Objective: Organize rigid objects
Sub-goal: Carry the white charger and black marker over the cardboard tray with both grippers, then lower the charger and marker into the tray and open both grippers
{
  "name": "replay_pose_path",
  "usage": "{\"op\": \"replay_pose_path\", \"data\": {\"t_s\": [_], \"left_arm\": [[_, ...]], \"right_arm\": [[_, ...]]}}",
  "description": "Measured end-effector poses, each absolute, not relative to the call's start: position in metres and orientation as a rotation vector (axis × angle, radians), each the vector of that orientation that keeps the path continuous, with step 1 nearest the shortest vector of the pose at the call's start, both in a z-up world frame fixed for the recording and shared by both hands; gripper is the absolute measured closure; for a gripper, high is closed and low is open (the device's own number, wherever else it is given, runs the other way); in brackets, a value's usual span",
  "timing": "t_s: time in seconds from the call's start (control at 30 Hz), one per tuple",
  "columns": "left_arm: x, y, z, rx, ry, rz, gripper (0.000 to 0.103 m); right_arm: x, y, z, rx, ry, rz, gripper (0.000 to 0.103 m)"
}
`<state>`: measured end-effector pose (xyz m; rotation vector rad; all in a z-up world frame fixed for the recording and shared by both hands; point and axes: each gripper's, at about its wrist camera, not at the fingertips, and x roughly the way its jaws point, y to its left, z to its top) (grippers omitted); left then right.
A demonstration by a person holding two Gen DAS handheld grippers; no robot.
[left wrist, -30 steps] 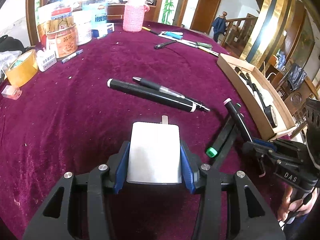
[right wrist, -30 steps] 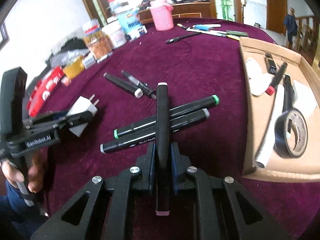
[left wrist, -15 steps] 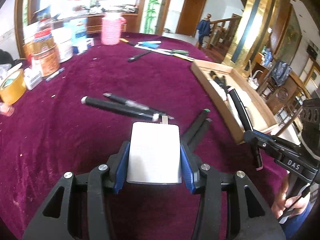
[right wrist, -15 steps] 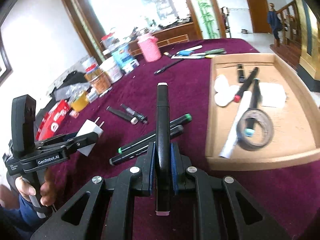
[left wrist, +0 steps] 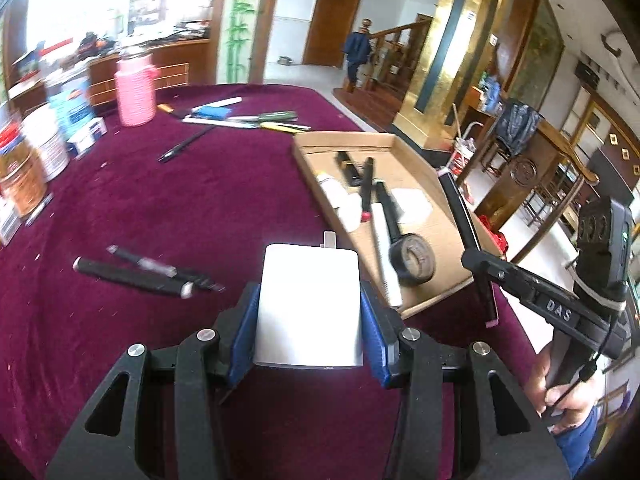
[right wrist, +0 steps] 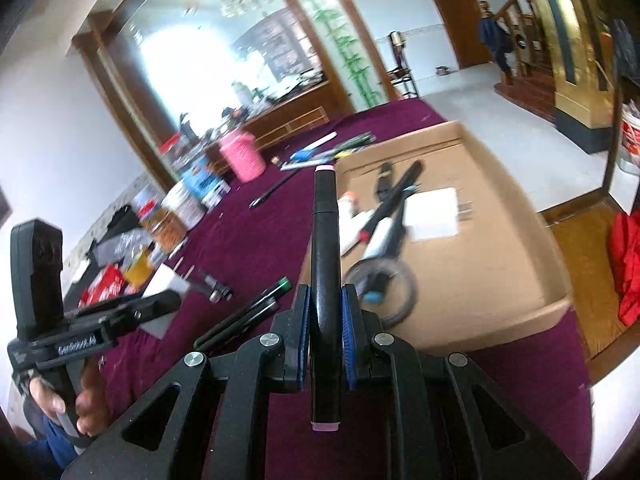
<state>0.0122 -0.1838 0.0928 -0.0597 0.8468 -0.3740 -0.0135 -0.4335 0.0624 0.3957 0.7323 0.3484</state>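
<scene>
left wrist view: the left tongs (left wrist: 308, 312) grasp a white charger (left wrist: 308, 304) between blue pads (left wrist: 245, 330), its prongs pointing away over the maroon tabletop (left wrist: 192, 200). just beyond the prongs, to the right, sits a cardboard tray (left wrist: 420, 172) holding a tape roll (left wrist: 414, 258), markers and white pieces. left of the charger two pens (left wrist: 148, 274) lie together on the cloth. far left stand jars and a pink cup (left wrist: 136, 92). at right a hand (left wrist: 560, 396) holds the right tongs (left wrist: 478, 260), clenched on a black marker (left wrist: 466, 220) that hangs over the tray's near right edge.

right wrist view: the right tongs (right wrist: 325, 316) are clenched on the marker (right wrist: 326, 264), which runs straight ahead with a pink cap at each end; its far end is over the tray's left rim. the tray (right wrist: 500, 280) lies ahead and right, with the tape roll (right wrist: 400, 280) near its close left corner. left of the marker, two green-tipped markers (right wrist: 244, 314) lie on the tabletop (right wrist: 248, 240). further left the left tongs (right wrist: 168, 304) carry the charger (right wrist: 166, 286), gripped by a hand (right wrist: 72, 400).
</scene>
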Motion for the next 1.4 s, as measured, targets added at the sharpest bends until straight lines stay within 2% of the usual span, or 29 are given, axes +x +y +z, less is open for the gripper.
{"op": "replay_pose_path", "data": {"t_s": [0.4,0.57,0.83,1.0,1.4], "left_arm": [[0.061,-0.237,0.107,-0.095,0.889,-0.446,0.057],[0.082,-0.259,0.107,-0.099,0.888,-0.461,0.057],[0.115,-0.295,0.074,-0.116,0.962,-0.468,0.057],[0.124,-0.305,0.057,-0.11,0.978,-0.469,0.057],[0.13,-0.316,0.038,-0.075,1.011,-0.504,0.058]], "right_arm": [[0.028,-0.489,0.091,0.429,0.707,0.212,0.09],[0.068,-0.494,0.087,0.423,0.758,0.171,0.09],[0.113,-0.501,0.066,0.347,0.844,0.058,0.09],[0.122,-0.496,0.061,0.245,0.864,0.012,0.09],[0.134,-0.495,0.05,0.203,0.902,-0.014,0.09]]}}
